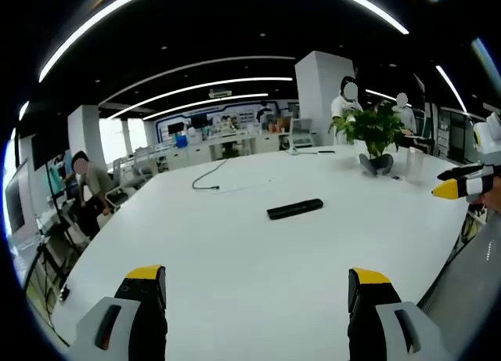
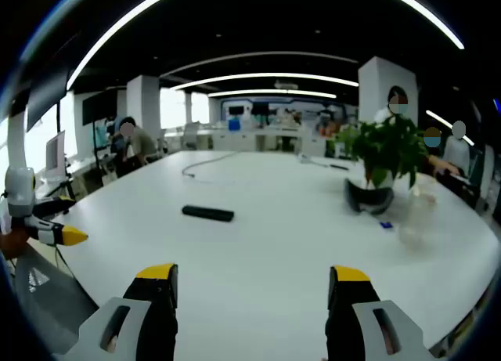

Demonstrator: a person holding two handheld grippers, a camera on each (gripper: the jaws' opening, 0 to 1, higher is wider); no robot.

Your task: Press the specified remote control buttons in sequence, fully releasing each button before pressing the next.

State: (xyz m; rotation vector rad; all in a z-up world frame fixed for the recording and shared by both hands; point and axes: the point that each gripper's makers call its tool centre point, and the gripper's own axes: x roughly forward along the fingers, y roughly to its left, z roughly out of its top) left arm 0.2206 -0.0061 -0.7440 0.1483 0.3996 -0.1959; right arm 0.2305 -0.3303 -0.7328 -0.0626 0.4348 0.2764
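One slim black remote control [image 1: 295,209] lies flat on the white table [image 1: 235,259], well ahead of the left gripper [image 1: 258,286] and right gripper [image 2: 252,284], both spread wide, holding nothing.

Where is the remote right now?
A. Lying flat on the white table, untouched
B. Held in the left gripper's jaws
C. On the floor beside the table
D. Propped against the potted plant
A: the remote lies flat on the white table, well ahead of both the left gripper and the right gripper, whose jaws stand open with nothing between them.
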